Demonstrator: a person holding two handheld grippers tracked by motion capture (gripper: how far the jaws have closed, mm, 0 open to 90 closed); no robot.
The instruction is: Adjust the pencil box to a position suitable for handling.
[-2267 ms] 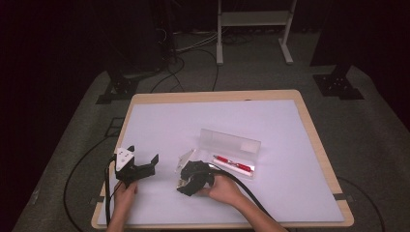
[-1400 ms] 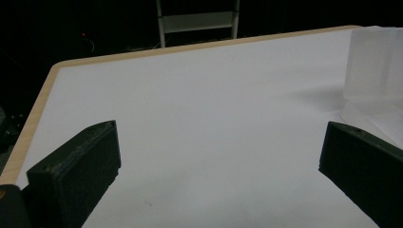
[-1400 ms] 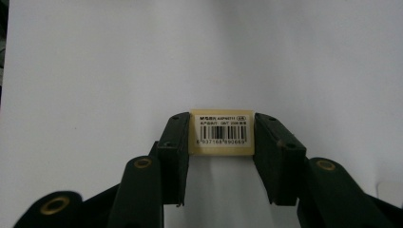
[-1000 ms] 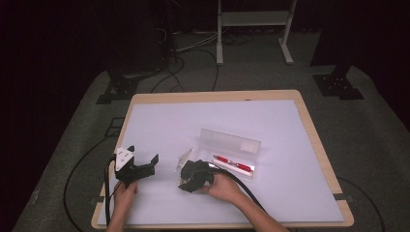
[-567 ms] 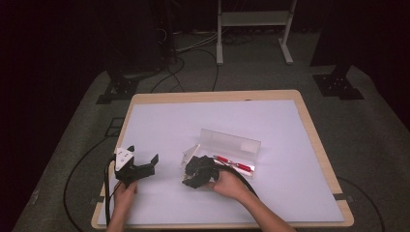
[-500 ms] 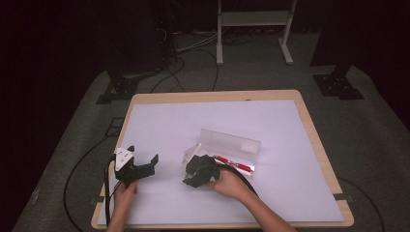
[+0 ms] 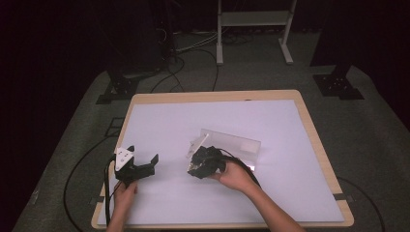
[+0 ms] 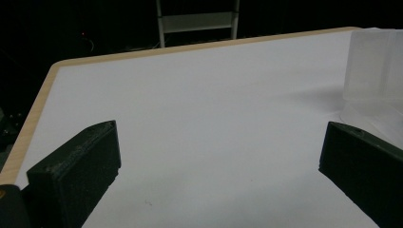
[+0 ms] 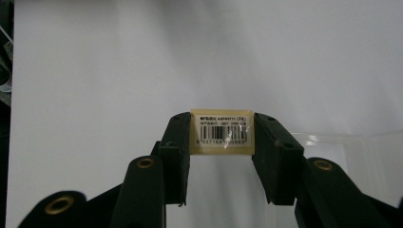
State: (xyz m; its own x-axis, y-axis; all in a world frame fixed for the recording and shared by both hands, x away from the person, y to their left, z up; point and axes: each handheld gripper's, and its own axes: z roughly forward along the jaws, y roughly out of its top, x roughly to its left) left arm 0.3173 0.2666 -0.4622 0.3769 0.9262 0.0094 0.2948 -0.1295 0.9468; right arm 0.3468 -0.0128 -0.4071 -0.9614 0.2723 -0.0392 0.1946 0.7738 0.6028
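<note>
A clear plastic case (image 7: 237, 143) lies in the middle of the white table (image 7: 217, 116). My right gripper (image 7: 197, 157) is at the case's left end, shut on a clear flap that carries a barcode label (image 9: 221, 134). The flap (image 7: 198, 145) tilts up from the table. In the right gripper view the rest of the clear case (image 9: 354, 154) runs off to the right behind the jaws. My left gripper (image 7: 143, 155) rests on the table to the left, open, with nothing between its jaws. The left gripper view has the case (image 8: 375, 66) at its right edge.
The table has a light wooden rim (image 7: 316, 140). A white metal stand (image 7: 251, 19) and several cables (image 7: 193, 43) sit on the grey floor behind the table. Cables trail from both grippers off the front edge.
My right gripper has moved forward and to the right, onto the case's left end, and shut on the labelled flap. The red pen seen inside the case earlier is now covered. The left gripper has stayed put.
</note>
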